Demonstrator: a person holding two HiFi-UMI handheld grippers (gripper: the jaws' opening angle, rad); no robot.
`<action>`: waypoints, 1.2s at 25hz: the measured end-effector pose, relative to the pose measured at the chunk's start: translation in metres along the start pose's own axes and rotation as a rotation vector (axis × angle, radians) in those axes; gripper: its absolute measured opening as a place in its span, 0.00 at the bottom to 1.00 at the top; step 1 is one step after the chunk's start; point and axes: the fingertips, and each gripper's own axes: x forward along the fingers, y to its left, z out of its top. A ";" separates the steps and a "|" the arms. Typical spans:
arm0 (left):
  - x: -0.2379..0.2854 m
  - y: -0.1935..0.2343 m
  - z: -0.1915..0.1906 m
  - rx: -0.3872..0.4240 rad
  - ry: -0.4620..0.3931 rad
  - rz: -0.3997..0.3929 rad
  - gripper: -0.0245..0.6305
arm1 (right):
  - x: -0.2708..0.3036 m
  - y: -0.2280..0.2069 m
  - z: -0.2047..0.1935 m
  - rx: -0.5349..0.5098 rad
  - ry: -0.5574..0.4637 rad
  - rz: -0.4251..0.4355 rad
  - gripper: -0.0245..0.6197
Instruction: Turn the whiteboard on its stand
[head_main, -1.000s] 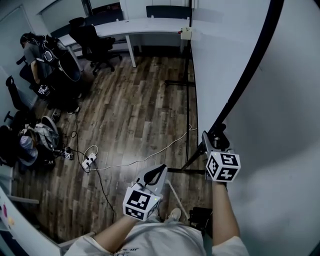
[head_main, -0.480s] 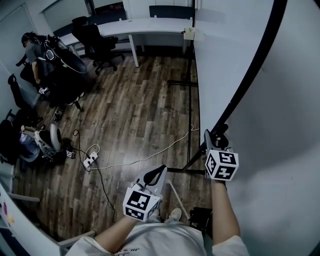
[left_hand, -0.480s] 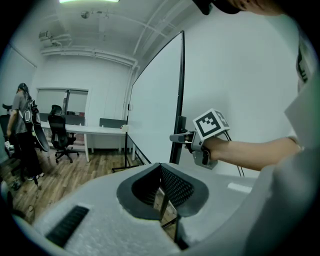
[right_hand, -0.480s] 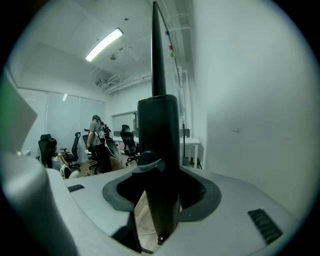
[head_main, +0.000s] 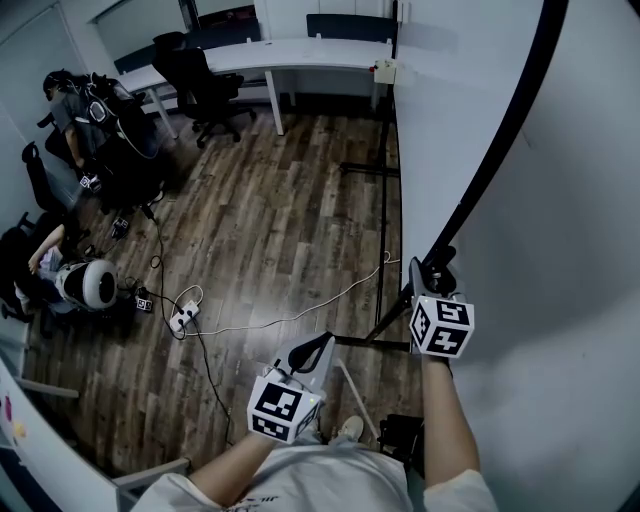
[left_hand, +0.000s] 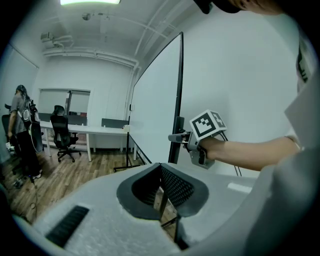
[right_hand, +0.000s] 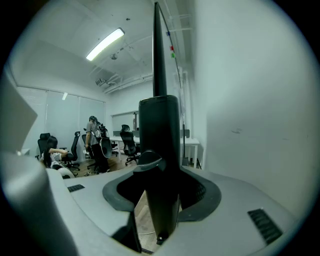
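Your right hand-held gripper (head_main: 432, 272) has just been closing its jaws, and the black edge frame (head_main: 497, 150) of the whiteboard (head_main: 440, 120) now stands between them. Otherwise both hands sit where they were, and only the people among the office chairs (head_main: 205, 85) at the far left have shifted. Seen along those jaws, the frame (right_hand: 160, 165) fills the gap and the pads bear on it from either side, so you have a wide clamp on the near vertical edge. That is a sensible place to hold, I judge, because the outer edge gives the most leverage for swinging the panel on its stand (head_main: 370, 167). The board itself rises upright at your right, running away toward the far worktop (head_main: 300, 50). Your left hand-held gripper (head_main: 312, 352) hangs low in front of you, jaws drawn together on nothing, probably held back as a spare to steady the panel once it starts to turn.
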 end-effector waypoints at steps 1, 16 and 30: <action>-0.003 0.000 0.000 0.000 -0.001 0.003 0.05 | -0.001 0.002 0.000 -0.001 0.002 0.001 0.33; -0.034 -0.017 -0.006 0.009 -0.013 -0.004 0.05 | -0.060 -0.014 -0.018 0.011 0.017 -0.032 0.33; -0.040 -0.077 -0.009 0.051 -0.016 -0.123 0.05 | -0.179 -0.028 -0.050 -0.015 0.040 -0.042 0.33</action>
